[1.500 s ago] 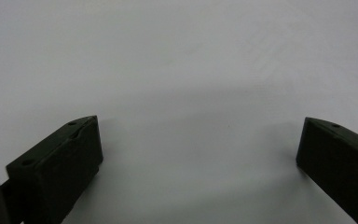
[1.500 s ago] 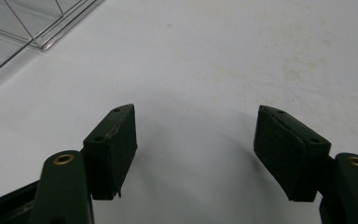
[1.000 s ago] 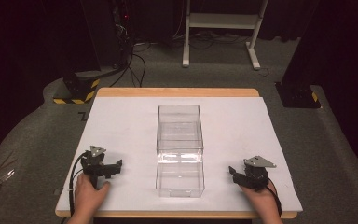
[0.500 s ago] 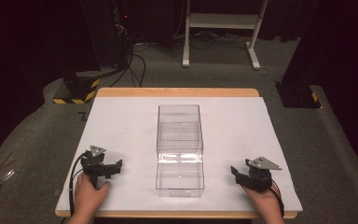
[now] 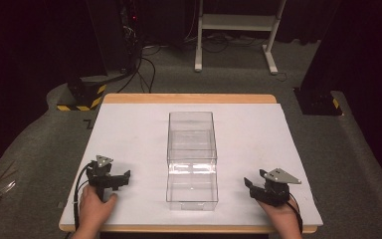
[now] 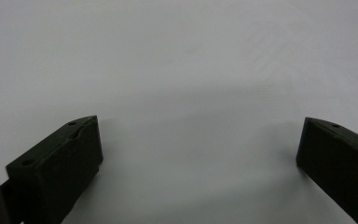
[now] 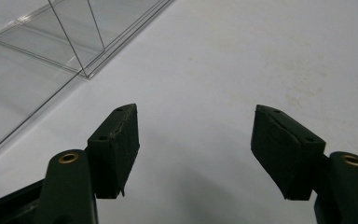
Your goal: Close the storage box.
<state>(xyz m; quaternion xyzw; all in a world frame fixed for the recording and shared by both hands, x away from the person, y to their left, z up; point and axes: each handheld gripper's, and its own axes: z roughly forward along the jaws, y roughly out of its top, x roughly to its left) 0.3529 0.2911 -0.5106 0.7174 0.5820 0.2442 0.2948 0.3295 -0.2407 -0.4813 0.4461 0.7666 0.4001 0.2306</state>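
Dark room all round, grey carpet, a white stand's legs sitting behind the table (image 5: 129, 129), which is wearing a white sheet. Smack in the middle of that sheet, a clear box (image 5: 191, 159) is lying lengthwise. Left of the box, the left gripper (image 5: 122, 178) is resting with jaws spread wide, nothing in them. Right of the box, the right gripper (image 5: 249, 186) is closing on empty air. My worry: see-through walls are making edges hard to judge, so a jaw could be shoving the box instead of catching it.

No readable text, label, brand, number or sign anywhere.
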